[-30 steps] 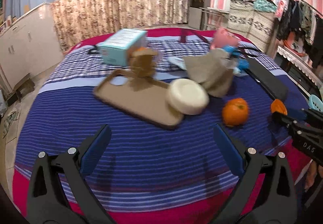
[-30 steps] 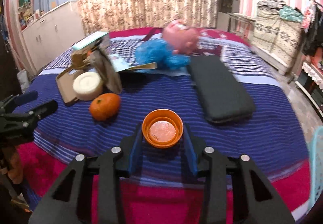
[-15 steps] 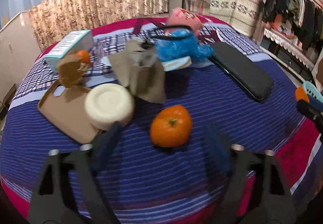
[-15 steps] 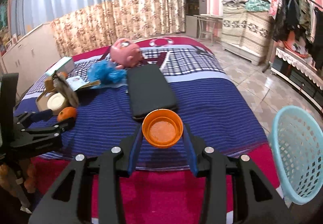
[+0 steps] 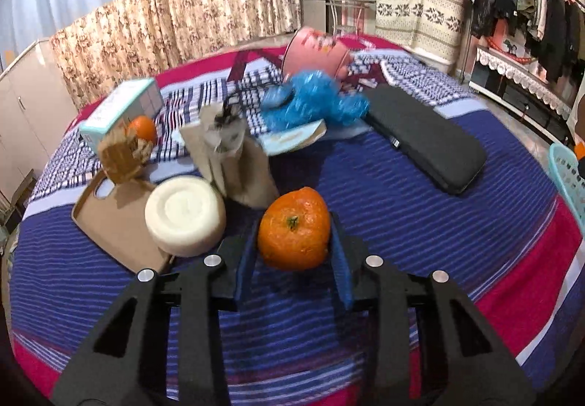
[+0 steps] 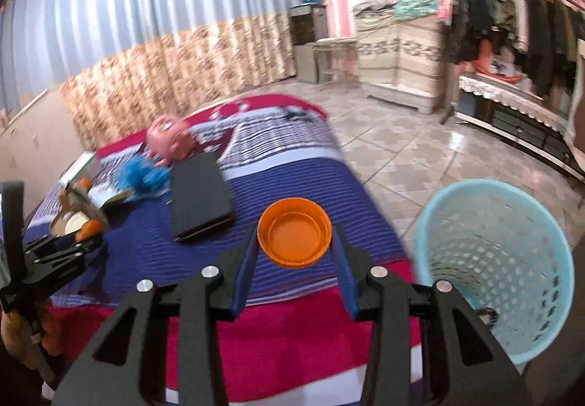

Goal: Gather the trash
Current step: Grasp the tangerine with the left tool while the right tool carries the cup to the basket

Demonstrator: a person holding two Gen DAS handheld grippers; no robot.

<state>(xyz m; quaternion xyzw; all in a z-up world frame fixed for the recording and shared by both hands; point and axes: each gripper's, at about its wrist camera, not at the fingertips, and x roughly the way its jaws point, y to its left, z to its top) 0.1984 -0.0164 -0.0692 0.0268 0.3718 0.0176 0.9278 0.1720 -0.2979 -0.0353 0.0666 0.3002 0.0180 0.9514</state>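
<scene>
Left wrist view: left gripper [image 5: 294, 252] jaws closing on the orange [image 5: 294, 228] on the bed [image 5: 402, 223]; pads appear to touch it, though blur leaves this uncertain. Right gripper [image 6: 294, 256] clamps an orange lid [image 6: 294, 232], beside the basket [image 6: 493, 259].

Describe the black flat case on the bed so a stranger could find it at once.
Start at the bed with the blue striped cover. On its right side, seen from the left wrist camera, just beyond the blue fluffy toy, lies the black case. It is the only long, flat, plain black thing there; its neighbours are colourful or paper-brown.
</scene>
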